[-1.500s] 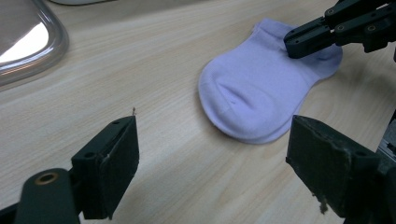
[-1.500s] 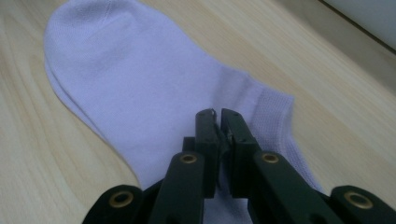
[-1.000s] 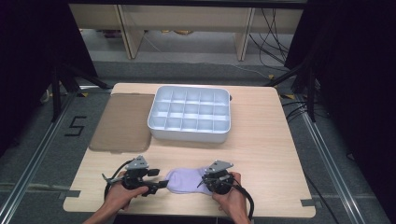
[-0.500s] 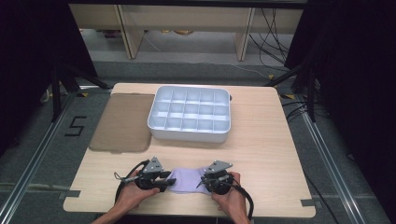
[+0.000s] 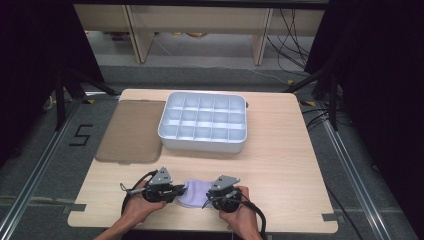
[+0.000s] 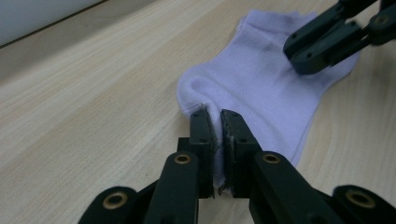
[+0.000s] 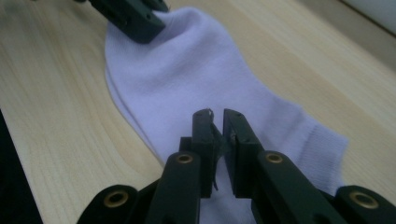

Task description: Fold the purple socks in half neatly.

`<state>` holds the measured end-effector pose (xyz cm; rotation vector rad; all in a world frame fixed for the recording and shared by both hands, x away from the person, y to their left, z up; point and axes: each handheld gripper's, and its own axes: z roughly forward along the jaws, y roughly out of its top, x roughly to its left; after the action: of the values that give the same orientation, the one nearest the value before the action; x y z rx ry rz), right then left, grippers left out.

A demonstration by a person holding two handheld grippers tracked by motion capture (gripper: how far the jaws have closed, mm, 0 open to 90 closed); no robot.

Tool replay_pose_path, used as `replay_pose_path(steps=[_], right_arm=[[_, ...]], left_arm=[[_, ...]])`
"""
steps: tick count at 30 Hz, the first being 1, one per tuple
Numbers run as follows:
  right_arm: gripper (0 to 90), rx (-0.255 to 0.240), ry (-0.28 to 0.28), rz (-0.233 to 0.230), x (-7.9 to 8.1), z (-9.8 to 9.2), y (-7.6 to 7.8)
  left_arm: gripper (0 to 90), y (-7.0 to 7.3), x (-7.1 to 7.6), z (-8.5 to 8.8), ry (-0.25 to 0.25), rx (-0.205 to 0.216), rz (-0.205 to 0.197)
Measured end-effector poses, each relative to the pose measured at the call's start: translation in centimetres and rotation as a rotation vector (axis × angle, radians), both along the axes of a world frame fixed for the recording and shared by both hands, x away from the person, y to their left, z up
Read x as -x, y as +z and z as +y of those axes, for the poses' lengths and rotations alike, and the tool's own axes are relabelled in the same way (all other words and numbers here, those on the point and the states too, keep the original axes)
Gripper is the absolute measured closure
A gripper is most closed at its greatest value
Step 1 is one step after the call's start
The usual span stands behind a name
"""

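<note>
Two grippers grasp one pale sock [image 5: 196, 192] at the table's [image 5: 280, 165] 6 o'clock edge: left gripper [image 6: 215, 128], having just closed, pinches its 9 o'clock end, right gripper [image 7: 215, 123] its 3 o'clock end. Long axis runs 9-to-3, equally near both hands.

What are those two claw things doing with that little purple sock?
A person holds a claw tool in each hand at a wooden table. The left gripper has just been closing and now pinches one end of the pale purple sock. The right gripper pinches the other end. The sock lies flat near the table's front edge. Behind it sit an empty white divided tray and a brown lid.
</note>
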<state>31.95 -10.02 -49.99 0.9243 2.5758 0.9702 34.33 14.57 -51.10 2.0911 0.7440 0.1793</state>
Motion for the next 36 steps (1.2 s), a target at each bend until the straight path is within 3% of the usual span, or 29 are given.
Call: replay_pose_path(steps=[6, 8, 9, 11, 14, 18, 19, 20, 24, 27, 28, 31, 36], right_arm=[[86.3, -0.011, 0.051, -0.003, -0.7, 1.2, -0.7], [86.3, -0.014, 0.049, -0.007, -0.5, 1.9, -0.8], [86.3, -0.011, 0.057, -0.011, -0.4, 2.2, -0.8], [86.3, -0.019, 0.067, -0.007, -0.4, 2.5, -0.8], [86.1, -0.049, 0.082, -0.003, -0.2, 3.8, -1.1], [83.5, -0.044, 0.095, 0.023, -0.2, 4.1, -0.8], [83.5, -0.046, 0.102, 0.009, -0.6, 4.0, -0.6], [83.5, -0.063, 0.061, 0.011, -0.7, 3.8, -0.3], [85.5, -0.050, 0.034, -0.013, -3.3, 3.3, 0.4], [85.8, -0.041, 0.047, 0.000, -3.9, 3.9, 0.0], [86.7, 0.000, 0.071, -0.009, -4.4, 4.7, -0.6], [86.9, -0.019, 0.067, -0.022, -4.6, 5.3, -1.0], [86.2, -0.031, 0.087, -0.018, -4.8, 6.3, -1.0]], left_arm=[[83.5, 1.0, 0.0, 0.6, 0.000, 0.037, 0.008], [83.4, 1.7, 0.3, 1.1, 0.007, 0.080, 0.001], [83.4, 1.9, 0.4, 1.4, -0.007, 0.069, -0.021], [83.4, 2.1, 0.5, 1.6, -0.004, 0.072, -0.027], [83.5, 2.5, 1.1, 2.1, -0.003, 0.089, -0.006], [83.5, 2.7, 1.2, 2.6, -0.001, 0.090, -0.006], [83.6, 2.7, 1.2, 2.7, 0.000, 0.097, -0.005], [83.5, 2.8, 1.2, 2.8, 0.001, 0.091, -0.006], [83.5, 2.7, 0.9, 2.9, -0.007, 0.090, 0.005], [83.5, 2.8, 0.9, 2.9, 0.002, 0.086, -0.003], [83.6, 2.8, 0.9, 2.9, 0.001, 0.095, -0.006], [83.6, 3.0, 0.7, 3.3, 0.005, 0.093, 0.002], [83.6, 3.4, 0.3, 3.8, 0.022, 0.127, 0.027]])
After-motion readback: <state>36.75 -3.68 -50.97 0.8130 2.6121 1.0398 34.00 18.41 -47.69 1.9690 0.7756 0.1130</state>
